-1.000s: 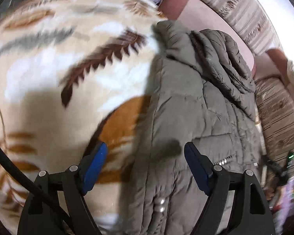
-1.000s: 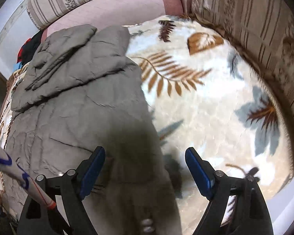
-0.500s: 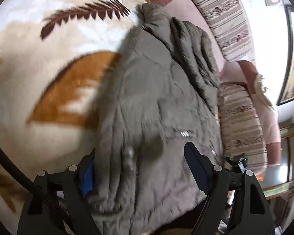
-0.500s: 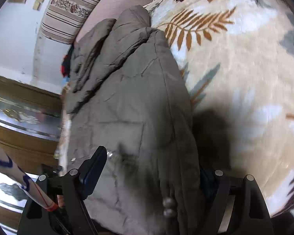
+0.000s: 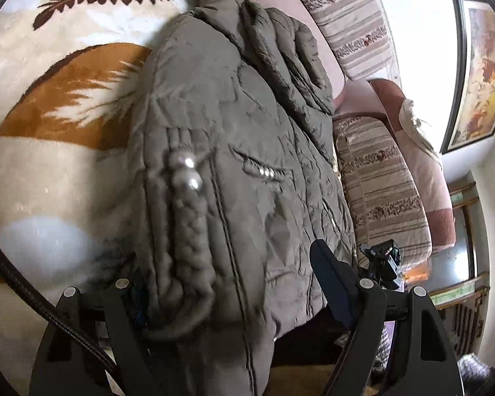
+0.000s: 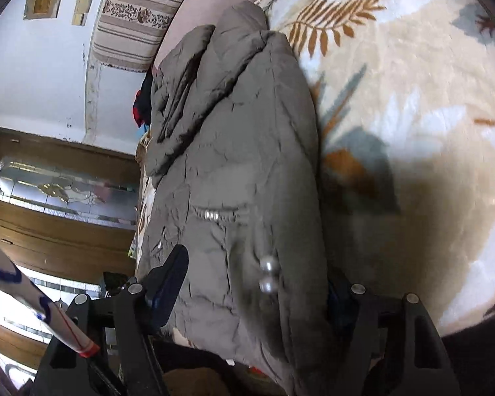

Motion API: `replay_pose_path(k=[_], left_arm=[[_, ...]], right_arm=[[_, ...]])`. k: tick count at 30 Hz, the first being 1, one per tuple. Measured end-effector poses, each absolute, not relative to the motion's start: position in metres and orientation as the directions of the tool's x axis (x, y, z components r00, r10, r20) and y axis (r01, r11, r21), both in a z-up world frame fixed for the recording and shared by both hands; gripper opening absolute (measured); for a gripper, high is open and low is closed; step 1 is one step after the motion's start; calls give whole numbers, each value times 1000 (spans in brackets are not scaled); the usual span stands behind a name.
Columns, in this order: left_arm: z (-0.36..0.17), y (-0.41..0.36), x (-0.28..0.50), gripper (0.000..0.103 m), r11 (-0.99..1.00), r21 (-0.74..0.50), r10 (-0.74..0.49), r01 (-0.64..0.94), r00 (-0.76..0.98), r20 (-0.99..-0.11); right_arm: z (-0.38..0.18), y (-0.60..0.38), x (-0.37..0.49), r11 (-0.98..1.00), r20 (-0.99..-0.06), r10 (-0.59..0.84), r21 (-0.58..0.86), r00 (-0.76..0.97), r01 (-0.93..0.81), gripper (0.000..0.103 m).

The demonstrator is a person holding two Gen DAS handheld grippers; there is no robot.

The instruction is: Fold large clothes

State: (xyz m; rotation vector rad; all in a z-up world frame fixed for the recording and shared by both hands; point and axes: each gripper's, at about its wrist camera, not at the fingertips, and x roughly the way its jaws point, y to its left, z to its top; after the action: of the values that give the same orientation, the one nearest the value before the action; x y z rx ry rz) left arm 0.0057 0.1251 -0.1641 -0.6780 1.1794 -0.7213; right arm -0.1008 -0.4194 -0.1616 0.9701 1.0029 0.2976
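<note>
While the coat (image 5: 234, 151) is running lengthwise away from you on the blanket (image 5: 49, 171), both grippers are straddling its near hem. Your left gripper (image 5: 234, 292) is gaping around one corner; your right gripper (image 6: 247, 283) is closing on the other, not yet clamped.

The right hand-held gripper (image 6: 247, 297), jaws closing, straddles the grey jacket's (image 6: 241, 151) hem on the blanket (image 6: 412, 99).
</note>
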Motion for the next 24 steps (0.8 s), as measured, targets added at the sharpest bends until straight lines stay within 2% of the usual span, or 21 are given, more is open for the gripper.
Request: replay_pose_path(k=[4,6,8,9,11,13,16,18,20,21,24], left_arm=[[-172,117,-1,79,601,-786,-796,145,192,-574],[-180,114,-2,79,611,-781,-789,125,177,-589],[-182,110,-4,79,636,-762,-770,122,171,-615],[-180,106,-5,79,649,-750,-759,127,170,-629],[-171,99,-7,79,662,-733,-749,156,172,-640],[-165,97,-7,79,664,-726,-747,177,179,-640],[-174,96,1,79,700,-701,-714,138,175,-678],[-183,102,4,79,674,-733,-735,91,183,-653],[-184,106,3,80,657,-749,-749,85,189,-635],[-184,106,3,81,659,-747,-747,87,190,-637],[-178,96,-5,81,719,-688,-692,102,201,-693]], right_arm=[[-173,-407,-109,617,-631,624,760,461,205,77],[-176,-403,-113,612,-623,637,767,454,194,77],[-175,-403,-115,572,-578,661,801,478,177,77],[-173,-404,-119,523,-517,687,840,511,147,74],[-167,-407,-124,437,-405,717,895,568,86,66],[-167,-409,-127,400,-359,721,914,592,67,54],[-177,-403,-126,458,-437,693,881,573,119,53],[-184,-396,-122,515,-519,665,839,537,173,53],[-190,-385,-119,588,-609,628,779,484,218,60],[-193,-380,-117,623,-650,605,746,460,233,66],[-191,-363,-111,705,-715,537,672,448,228,66]])
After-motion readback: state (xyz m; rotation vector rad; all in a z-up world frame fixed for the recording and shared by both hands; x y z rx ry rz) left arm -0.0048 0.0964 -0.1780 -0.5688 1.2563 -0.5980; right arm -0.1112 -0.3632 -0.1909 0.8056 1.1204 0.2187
